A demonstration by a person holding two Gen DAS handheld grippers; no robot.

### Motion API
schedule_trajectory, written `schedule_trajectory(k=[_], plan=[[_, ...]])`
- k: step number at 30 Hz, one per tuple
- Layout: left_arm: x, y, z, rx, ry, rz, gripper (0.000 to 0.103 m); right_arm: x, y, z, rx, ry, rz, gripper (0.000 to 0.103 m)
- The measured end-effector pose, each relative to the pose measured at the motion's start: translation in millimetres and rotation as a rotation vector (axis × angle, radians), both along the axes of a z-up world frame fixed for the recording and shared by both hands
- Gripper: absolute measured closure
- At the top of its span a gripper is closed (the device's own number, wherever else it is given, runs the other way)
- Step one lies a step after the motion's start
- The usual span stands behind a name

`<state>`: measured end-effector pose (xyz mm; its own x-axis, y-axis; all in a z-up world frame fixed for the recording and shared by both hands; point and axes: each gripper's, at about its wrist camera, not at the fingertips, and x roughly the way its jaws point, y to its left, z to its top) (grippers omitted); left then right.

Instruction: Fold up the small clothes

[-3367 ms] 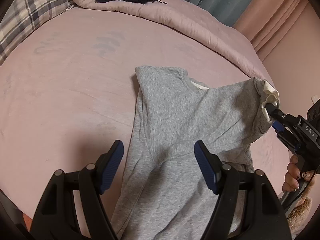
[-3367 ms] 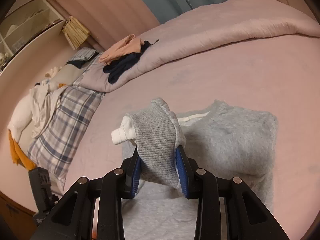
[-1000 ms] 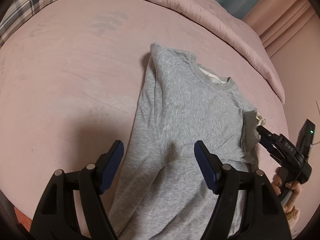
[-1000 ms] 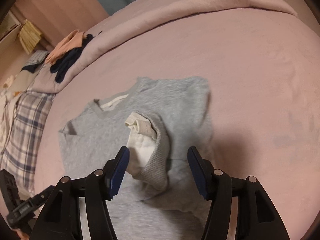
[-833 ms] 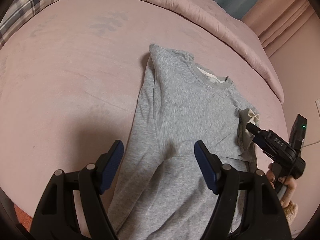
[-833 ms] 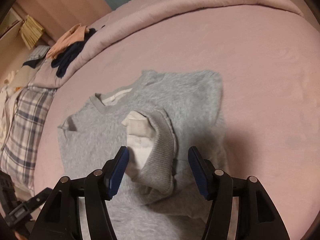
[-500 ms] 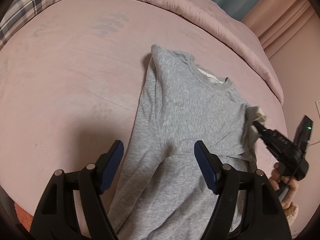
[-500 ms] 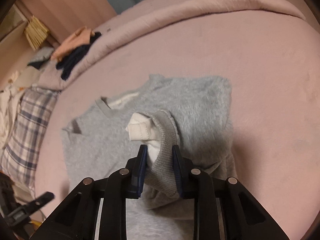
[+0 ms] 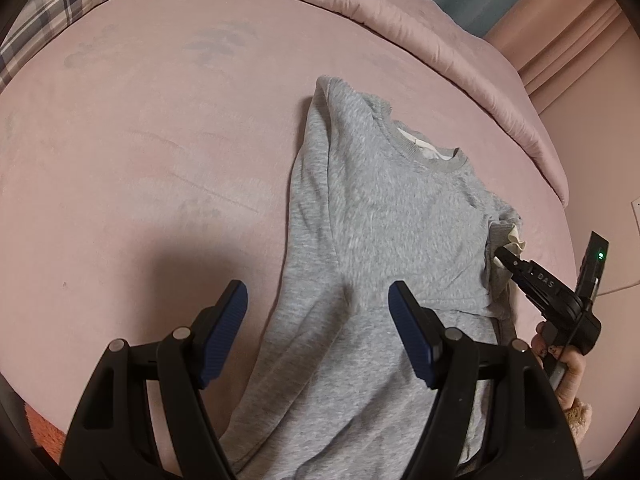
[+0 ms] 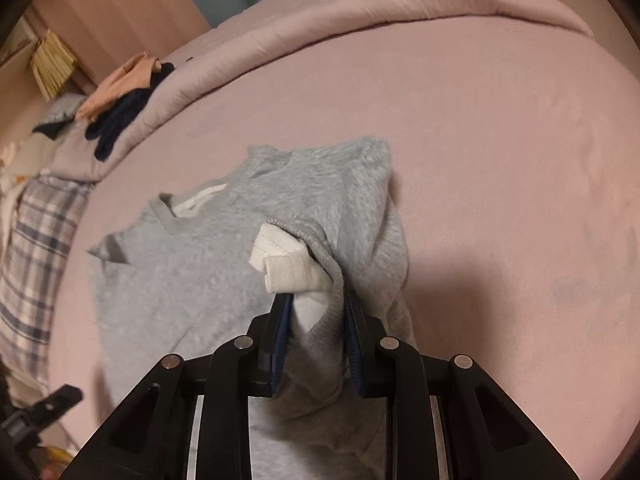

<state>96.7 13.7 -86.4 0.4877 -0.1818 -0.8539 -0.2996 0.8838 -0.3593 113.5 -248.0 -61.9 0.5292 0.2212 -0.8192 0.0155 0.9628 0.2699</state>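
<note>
Sweatshirt (image 9: pixel 384 240), small and grey, lies spread on the pink bed (image 9: pixel 140 140), its neckline (image 9: pixel 430 158) pointing toward the rolled duvet (image 9: pixel 400 28) at the far edge. Taking the sweatshirt as landmark and reading from its left side across: the left shoulder and side seam lie flat on the sheet, apparently with that sleeve already tucked in, though the fold itself is hard to make out. Over the lower body of the sweatshirt hovers the left gripper (image 9: pixel 318 320), jaws spread wide and holding nothing. At the sweatshirt's right edge the right gripper (image 10: pixel 316 320) has its jaws clenched on the sleeve cuff (image 10: pixel 320 240), where a white inner cuff (image 10: pixel 284 266) pokes out, lifted a little above the chest.

The step in hand seems to be folding the right sleeve inward. Next, the cuff likely needs carrying across the chest and laying flat before release; the free left gripper could pin the body so the fabric does not drag along.
</note>
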Motion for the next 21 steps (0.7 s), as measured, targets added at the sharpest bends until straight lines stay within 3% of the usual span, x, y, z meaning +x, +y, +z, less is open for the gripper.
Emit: schedule_trajectory(k=[5, 9, 12, 14, 18, 21], plan=[[-5.3, 1.1, -0.8, 0.001, 0.000, 0.001, 0.030, 0.5, 2.0, 2.5, -0.022, 0.014, -0.015, 0.077], [-13.6, 1.9, 0.3, 0.010, -0.007, 0.002, 0.026, -15.1, -6.9, 15.0, 0.011, -0.011, -0.025, 0.060], [-20.8, 2.3, 1.3, 0.009, -0.010, 0.005, 0.023, -30.1, -14.3, 27.7, -0.033, -0.045, -0.058, 0.046], [-26.0, 0.4, 1.7, 0.014, -0.015, 0.001, 0.018, -40.5, -19.3, 35.6, -0.050, -0.057, -0.058, 0.045], [-36.9, -6.0, 1.9, 0.035, -0.018, -0.008, 0.016, -68.1, -28.9, 46.4, -0.036, -0.068, -0.047, 0.032], [-43.9, -10.1, 1.7, 0.051, -0.015, -0.024, 0.016, -84.9, -29.9, 46.9, -0.037, -0.060, -0.036, 0.031]])
